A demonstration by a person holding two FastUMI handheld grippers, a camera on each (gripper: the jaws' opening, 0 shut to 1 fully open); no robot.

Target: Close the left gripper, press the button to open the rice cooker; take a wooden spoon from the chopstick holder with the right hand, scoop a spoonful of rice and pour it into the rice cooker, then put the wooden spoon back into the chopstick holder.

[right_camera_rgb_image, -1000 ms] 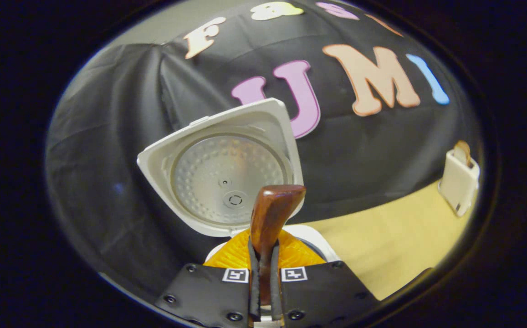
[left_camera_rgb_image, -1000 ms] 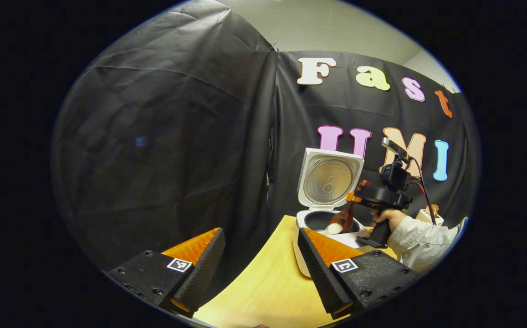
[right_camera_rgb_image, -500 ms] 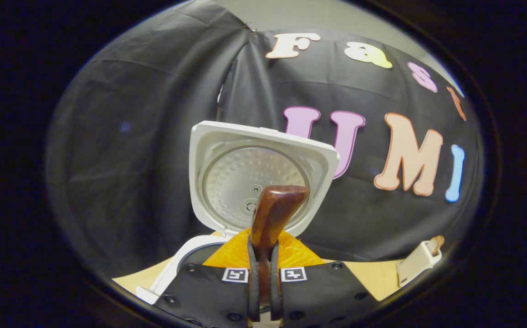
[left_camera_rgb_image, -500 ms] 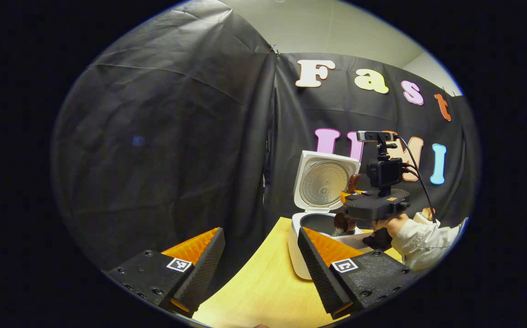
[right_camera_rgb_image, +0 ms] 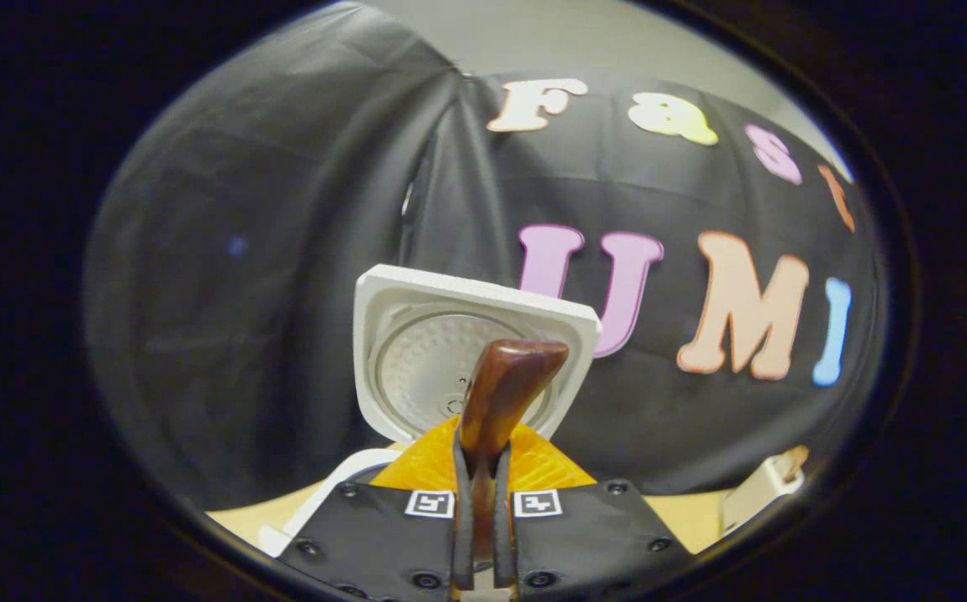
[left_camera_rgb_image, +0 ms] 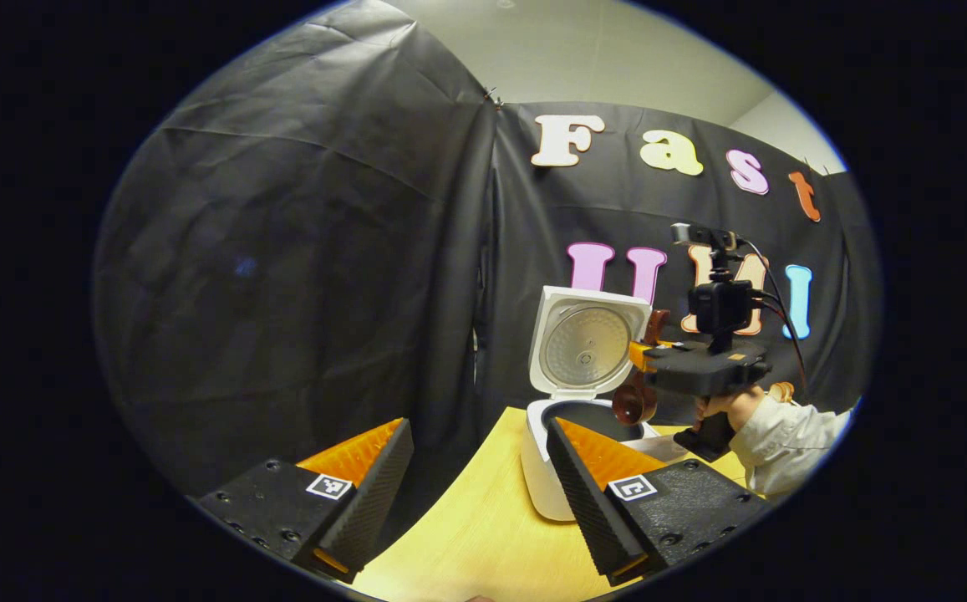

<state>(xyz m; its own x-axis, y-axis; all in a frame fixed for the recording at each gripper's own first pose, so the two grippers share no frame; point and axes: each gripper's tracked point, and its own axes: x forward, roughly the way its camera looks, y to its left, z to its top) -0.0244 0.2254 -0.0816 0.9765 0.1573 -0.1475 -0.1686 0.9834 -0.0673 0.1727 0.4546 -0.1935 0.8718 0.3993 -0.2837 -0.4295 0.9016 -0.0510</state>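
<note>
The white rice cooker (left_camera_rgb_image: pixel 543 478) stands on the wooden table with its lid (left_camera_rgb_image: pixel 587 344) raised upright. My left gripper (left_camera_rgb_image: pixel 477 435) hovers open over the table's near edge, short of the cooker, with nothing between its fingers. Farther off, a hand holds my right gripper (left_camera_rgb_image: pixel 640 358) above the cooker's pot. It is shut on the handle of the brown wooden spoon (left_camera_rgb_image: pixel 633 405), whose bowl hangs down just over the pot rim. Between the fingers of the right gripper (right_camera_rgb_image: pixel 480 510) the spoon handle (right_camera_rgb_image: pixel 506 386) sticks up in front of the lid (right_camera_rgb_image: pixel 416 351).
The white chopstick holder (right_camera_rgb_image: pixel 757 495) stands at the far right of the table, with a wooden utensil top (right_camera_rgb_image: pixel 792 460) poking out. Bare tabletop (left_camera_rgb_image: pixel 483 535) lies in front of the cooker. A light sleeve (left_camera_rgb_image: pixel 788 435) reaches in from the right.
The right gripper has risen and levelled out, lifting the spoon bowl out of the pot. The white rice seen on the spoon a second ago is gone. The left gripper barely moved.
</note>
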